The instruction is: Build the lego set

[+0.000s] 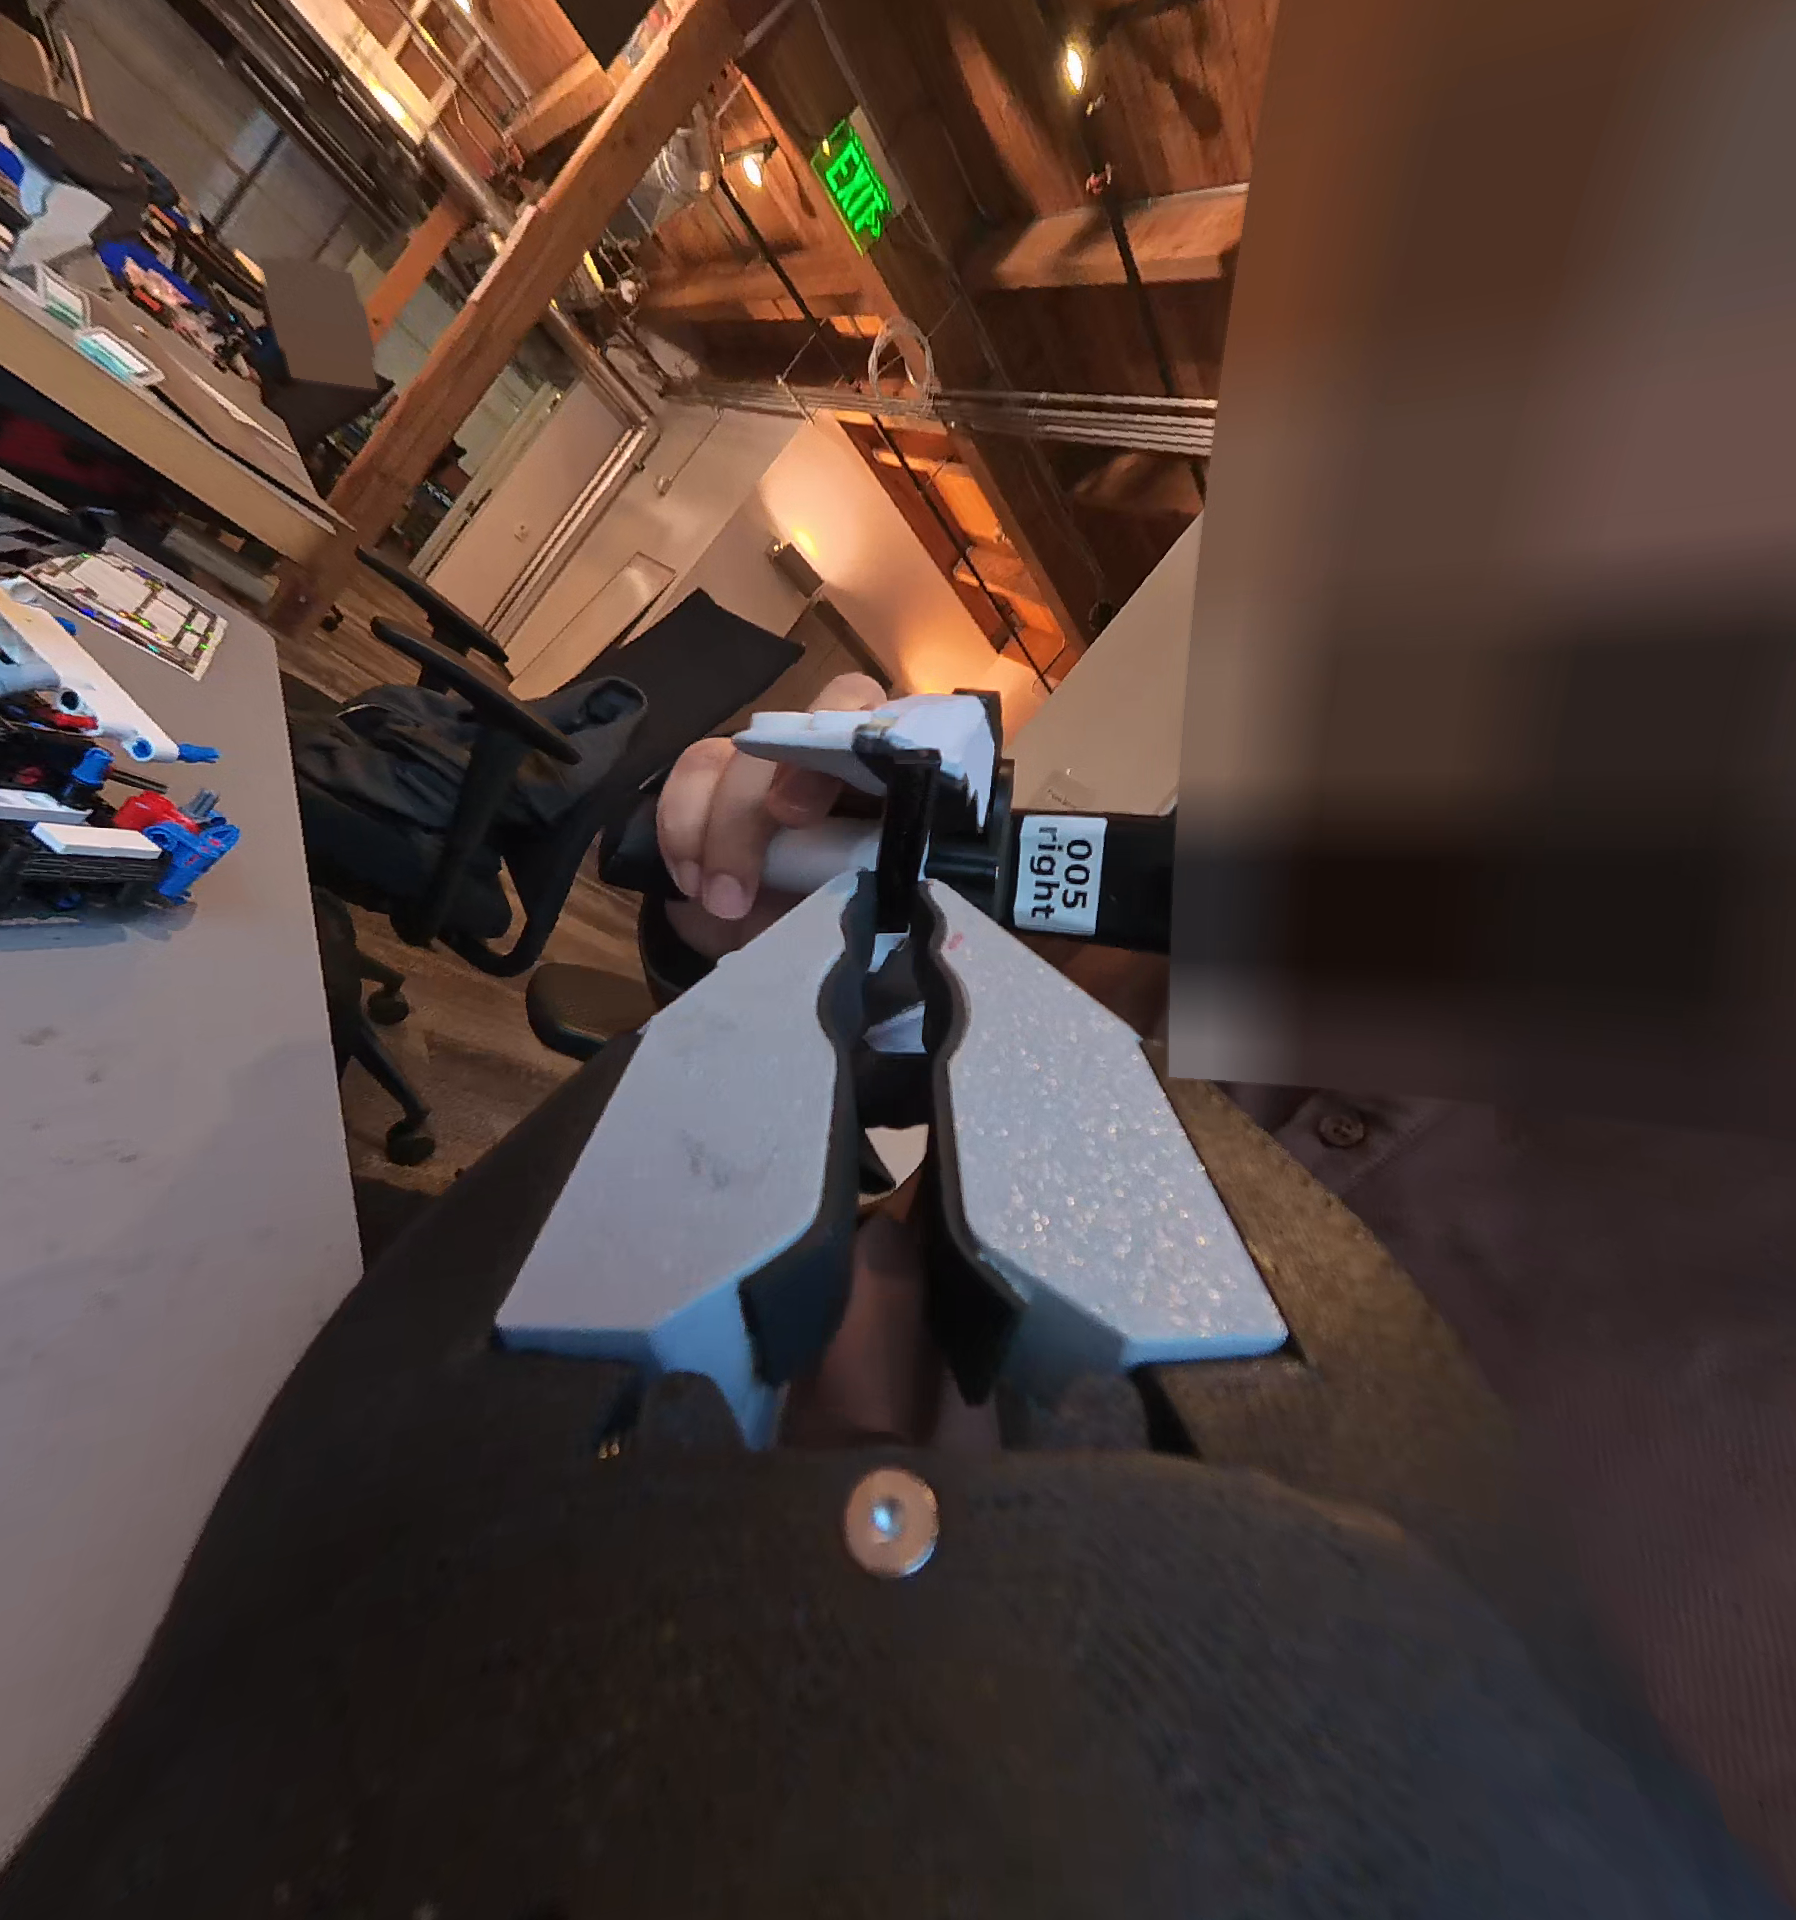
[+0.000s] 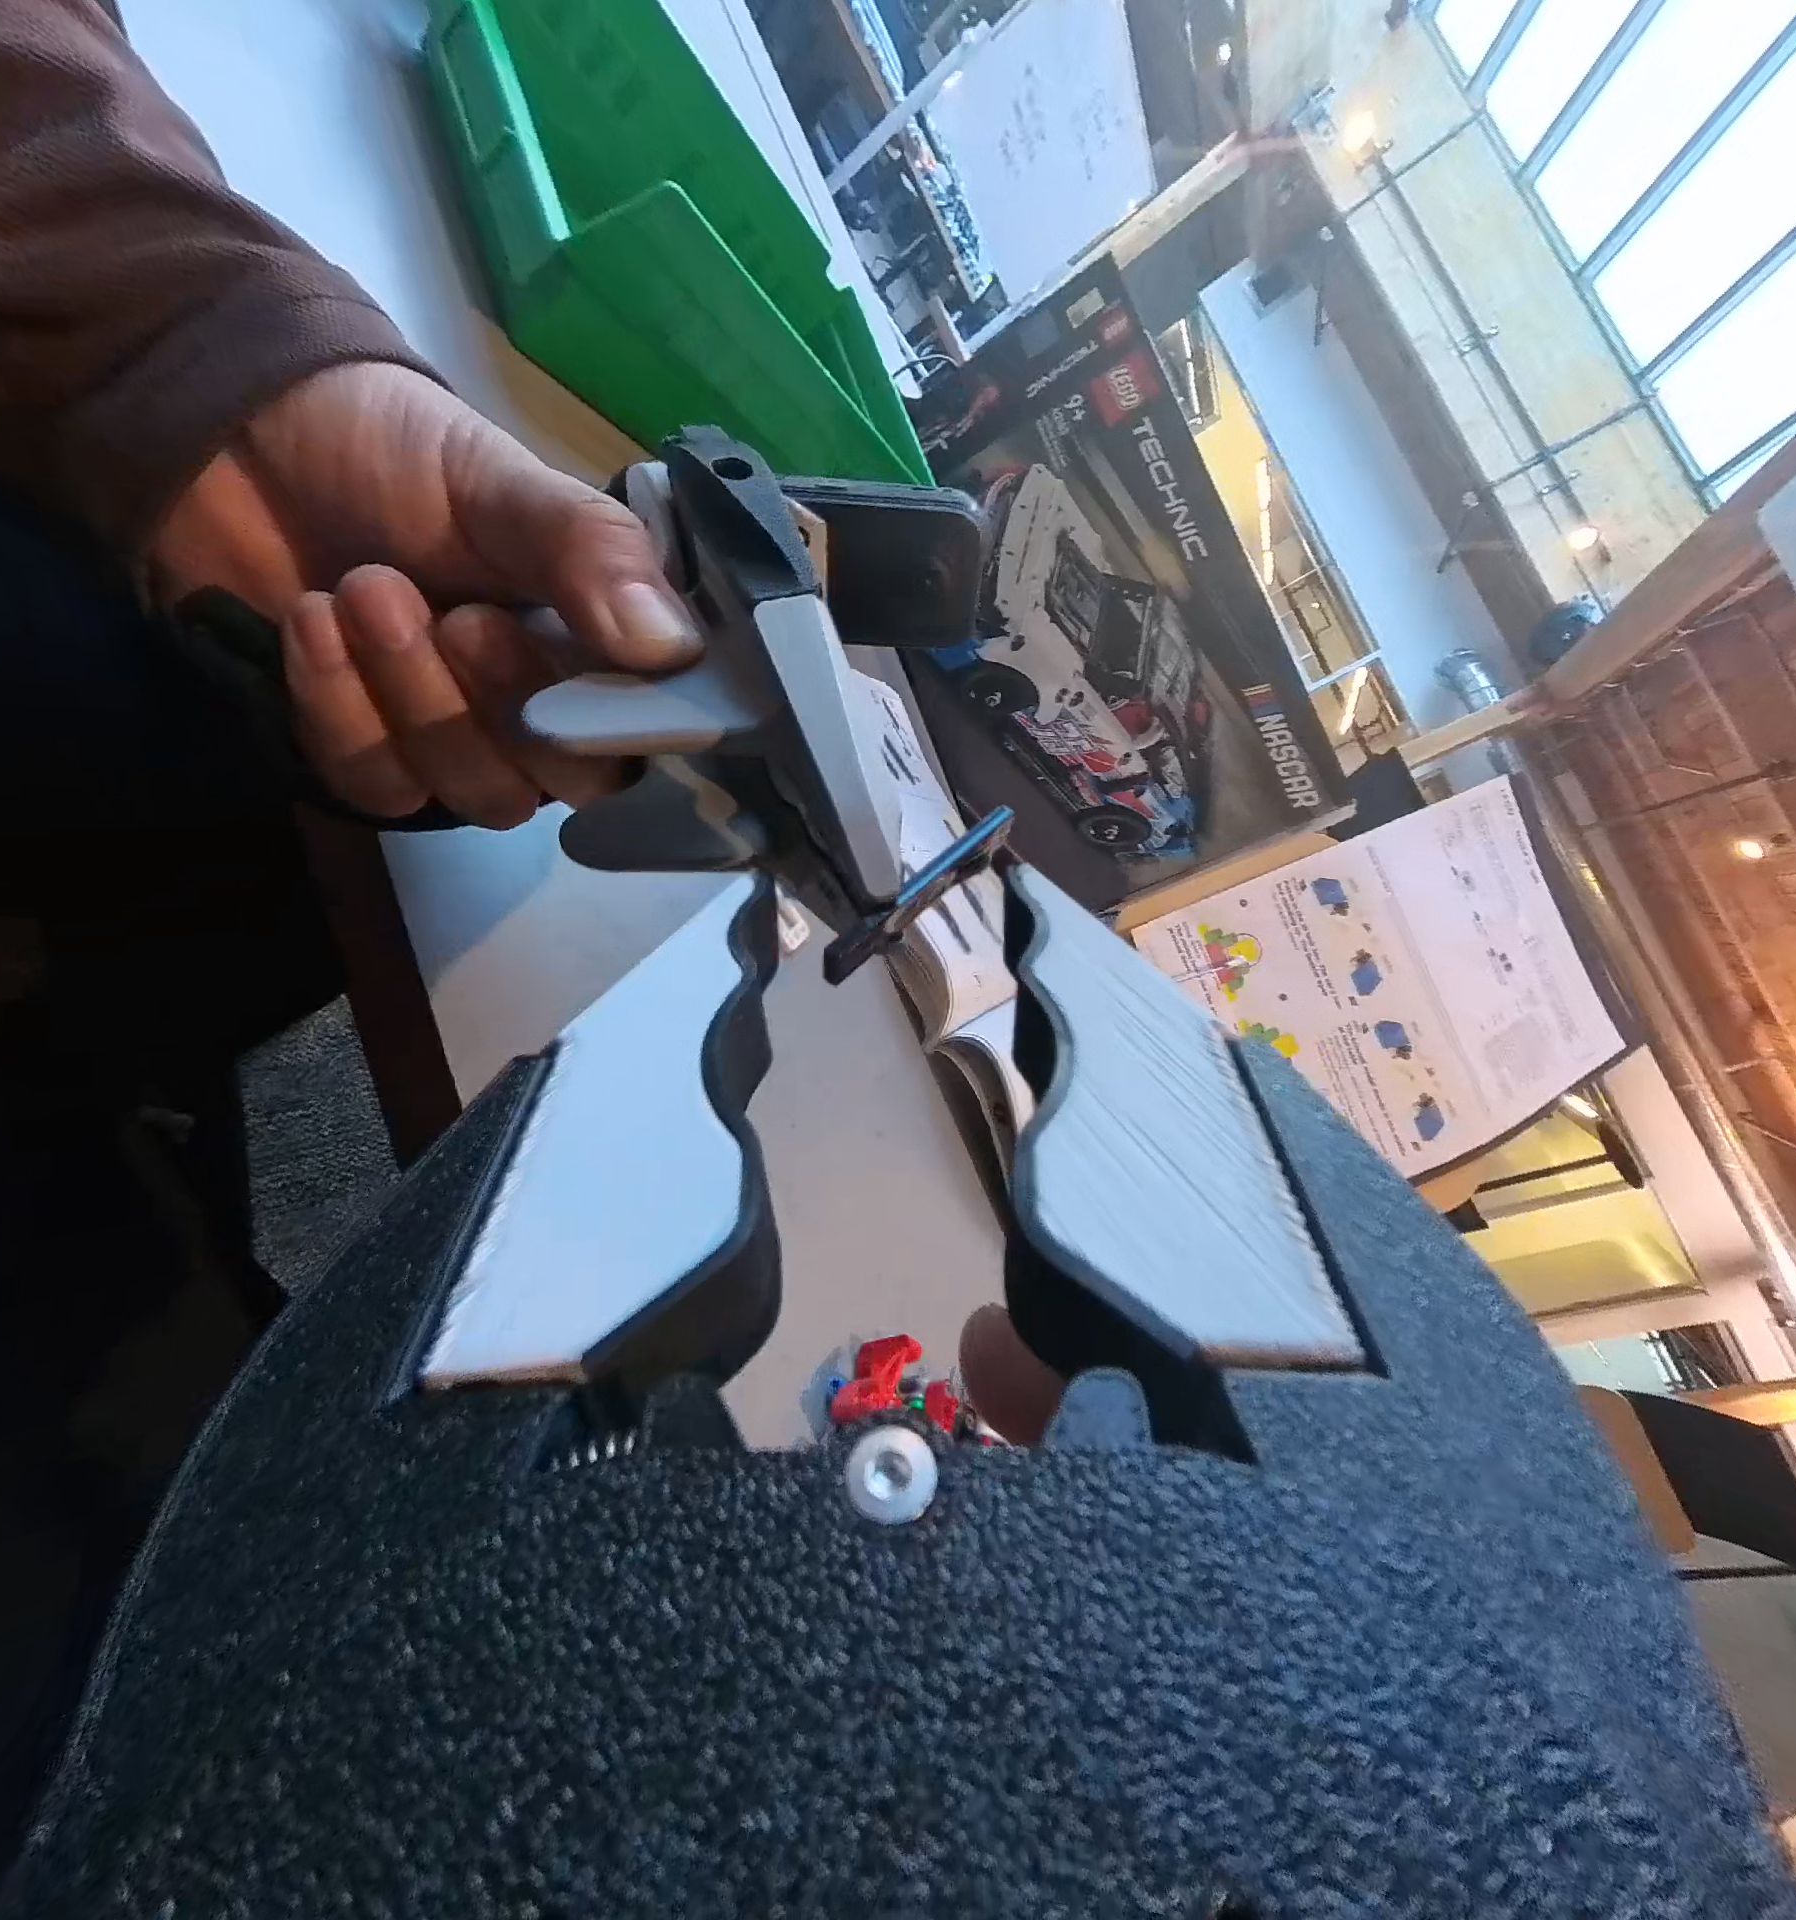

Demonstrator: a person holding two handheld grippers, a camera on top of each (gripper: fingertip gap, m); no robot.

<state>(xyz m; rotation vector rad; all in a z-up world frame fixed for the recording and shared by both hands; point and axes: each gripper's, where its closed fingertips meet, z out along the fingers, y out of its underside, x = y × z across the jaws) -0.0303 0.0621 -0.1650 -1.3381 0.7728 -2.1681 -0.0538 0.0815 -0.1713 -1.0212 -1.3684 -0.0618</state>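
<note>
Timber beams and a lit green sign (image 1: 852, 187) hang over your room. The pale worktop (image 1: 125, 1091) lies left of your left hand-held gripper (image 1: 889, 914), carrying the red, blue and white lego build (image 1: 63, 790). That hand-held gripper clenches a thin black piece (image 1: 904, 831). Your right hand-held gripper (image 2: 889, 904) stands released around that piece, with the green bin (image 2: 665, 270) and set box (image 2: 1133, 582) beyond it.
</note>
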